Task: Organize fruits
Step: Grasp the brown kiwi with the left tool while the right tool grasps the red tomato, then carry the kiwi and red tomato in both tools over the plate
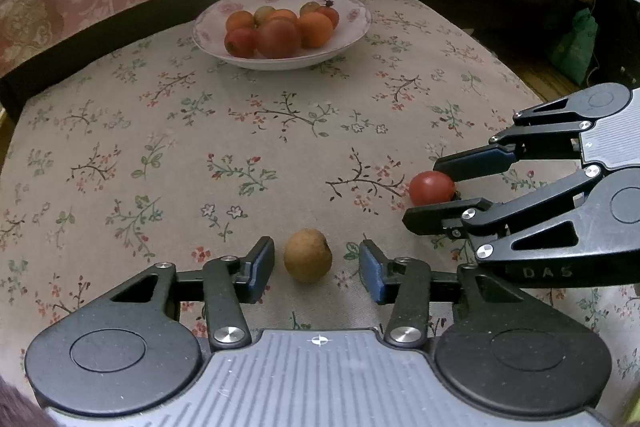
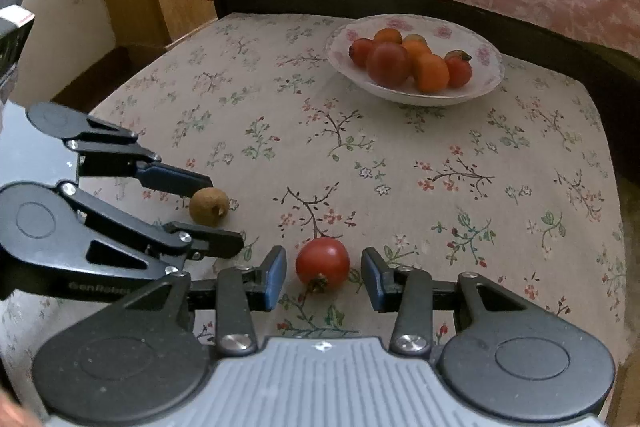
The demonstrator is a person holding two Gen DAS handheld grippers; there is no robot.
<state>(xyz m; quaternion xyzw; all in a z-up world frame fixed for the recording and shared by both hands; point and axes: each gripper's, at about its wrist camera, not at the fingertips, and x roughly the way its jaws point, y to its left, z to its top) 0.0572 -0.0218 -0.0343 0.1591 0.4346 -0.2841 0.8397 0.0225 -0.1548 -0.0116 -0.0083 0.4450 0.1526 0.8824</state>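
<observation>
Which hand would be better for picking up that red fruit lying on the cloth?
Right. The right gripper is open with the red fruit between its fingers; the left gripper brackets the brown fruit.

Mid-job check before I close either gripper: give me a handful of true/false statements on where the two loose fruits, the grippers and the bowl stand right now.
1. The left gripper is open with the brown fruit between its fingers. True.
2. The right gripper is shut on the red fruit. False: it is open, with a gap showing on each side of the fruit.
3. The bowl holds no fruit. False: it holds several red and orange fruits.
4. Both loose fruits lie on the floral tablecloth. True.
5. The brown fruit is in the bowl. False: it lies on the cloth, well short of the bowl.
</observation>
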